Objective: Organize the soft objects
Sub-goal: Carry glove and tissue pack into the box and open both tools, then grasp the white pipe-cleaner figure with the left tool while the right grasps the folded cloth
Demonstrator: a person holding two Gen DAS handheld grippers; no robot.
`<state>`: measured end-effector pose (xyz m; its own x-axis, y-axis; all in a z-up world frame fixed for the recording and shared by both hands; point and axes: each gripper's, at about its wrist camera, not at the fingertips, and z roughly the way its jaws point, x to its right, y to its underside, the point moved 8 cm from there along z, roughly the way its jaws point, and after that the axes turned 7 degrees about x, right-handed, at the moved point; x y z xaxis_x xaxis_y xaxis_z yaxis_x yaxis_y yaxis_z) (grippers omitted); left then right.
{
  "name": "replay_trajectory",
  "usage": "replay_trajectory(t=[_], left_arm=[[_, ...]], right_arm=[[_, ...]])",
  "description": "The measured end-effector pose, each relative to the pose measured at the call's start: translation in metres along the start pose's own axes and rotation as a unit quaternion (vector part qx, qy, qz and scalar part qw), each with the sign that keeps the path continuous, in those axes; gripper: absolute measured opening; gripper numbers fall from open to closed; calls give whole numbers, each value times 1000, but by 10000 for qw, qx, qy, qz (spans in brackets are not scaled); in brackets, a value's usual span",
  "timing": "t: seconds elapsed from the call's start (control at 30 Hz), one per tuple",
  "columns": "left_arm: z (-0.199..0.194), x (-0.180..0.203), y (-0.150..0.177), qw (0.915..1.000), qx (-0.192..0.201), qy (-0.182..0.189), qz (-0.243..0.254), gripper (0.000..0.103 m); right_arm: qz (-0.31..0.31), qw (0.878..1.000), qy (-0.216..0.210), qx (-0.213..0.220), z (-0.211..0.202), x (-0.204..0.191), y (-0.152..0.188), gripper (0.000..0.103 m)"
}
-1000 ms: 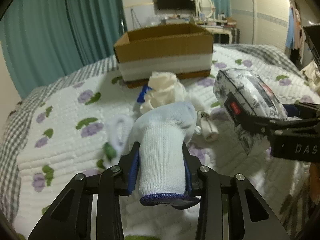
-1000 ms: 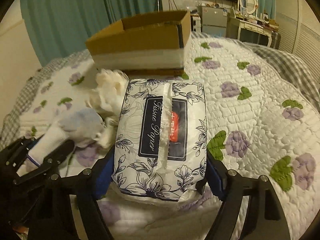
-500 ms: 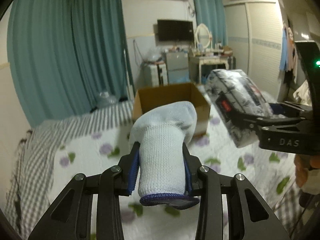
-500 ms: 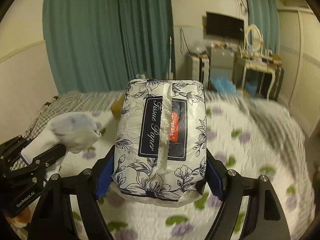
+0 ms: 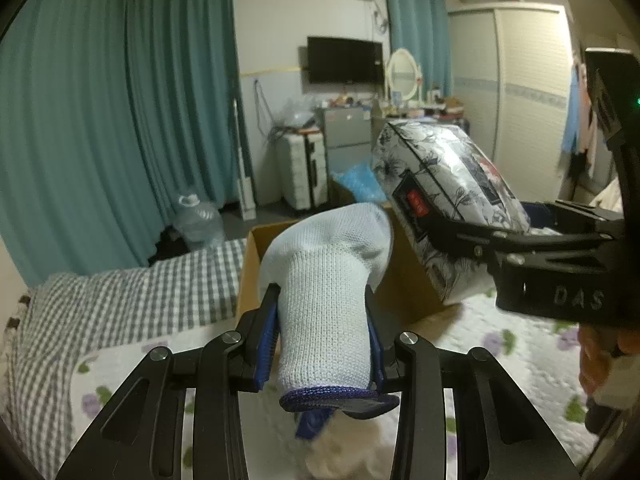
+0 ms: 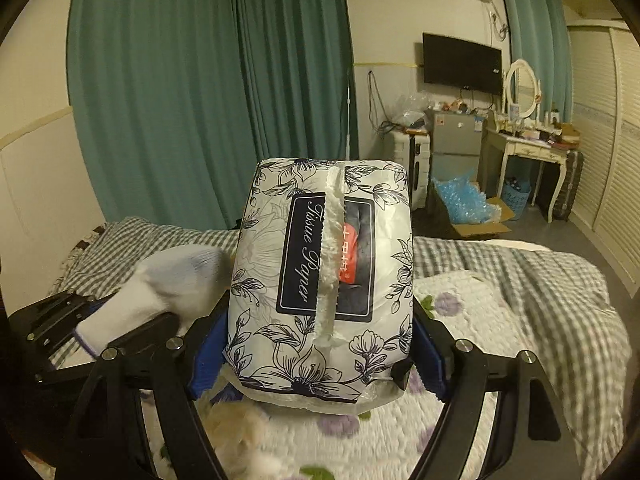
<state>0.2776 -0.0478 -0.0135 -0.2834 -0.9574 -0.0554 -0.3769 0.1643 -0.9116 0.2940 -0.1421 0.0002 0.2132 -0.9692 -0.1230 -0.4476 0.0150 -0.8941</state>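
My left gripper [image 5: 322, 320] is shut on a white knit glove [image 5: 324, 280] with a blue cuff, held in the air above the bed. The glove also shows in the right wrist view [image 6: 160, 288]. My right gripper [image 6: 320, 344] is shut on a floral tissue paper pack [image 6: 324, 280], which also shows in the left wrist view [image 5: 448, 200] at the right. An open cardboard box [image 5: 256, 248] sits on the bed just beyond the glove, partly hidden by it. A cream fluffy item [image 6: 240, 432] lies on the quilt below the grippers.
The bed has a white flowered quilt [image 6: 460, 320] and a grey checked blanket [image 5: 140, 292]. Teal curtains [image 5: 100, 140], a water jug [image 5: 200, 220], a small fridge [image 6: 456, 136], a dressing table [image 6: 528, 148] and a box of blue wrap [image 6: 468, 208] stand beyond the bed.
Both grippers have lifted and moved forward towards the cardboard box, each still holding its item. The view tilted up from the quilt to the room.
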Motion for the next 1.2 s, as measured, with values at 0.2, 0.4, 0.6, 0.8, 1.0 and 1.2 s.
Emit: replay_trajectory(t=[0.2,0.4,0.6,0.8,1.0,1.2], left_arm=[[64,-6,20,9992,-351,-71,176,41],[94,-10,34,9981,-609,-92,59,67],[83,-24,28,9975,-586,-402,-49,67],[14,-31,-5,9993,-140,-354,-19,67],[-91,-45,-39,9970,650,-422,-84,82],[-153,-65,-35,9928,1059,-531,-146,83]], right_arm=[[-55,9996,-3,-271,69,11,14,78],[-31,9999,41,-155,90,14,23,85],[-21,9996,254,90,57,18,19,88],[-200,9979,469,398,-21,-1,-4,91],[-392,9949,594,718,-108,-35,-20,100],[-542,9936,630,769,-160,-65,-11,101]])
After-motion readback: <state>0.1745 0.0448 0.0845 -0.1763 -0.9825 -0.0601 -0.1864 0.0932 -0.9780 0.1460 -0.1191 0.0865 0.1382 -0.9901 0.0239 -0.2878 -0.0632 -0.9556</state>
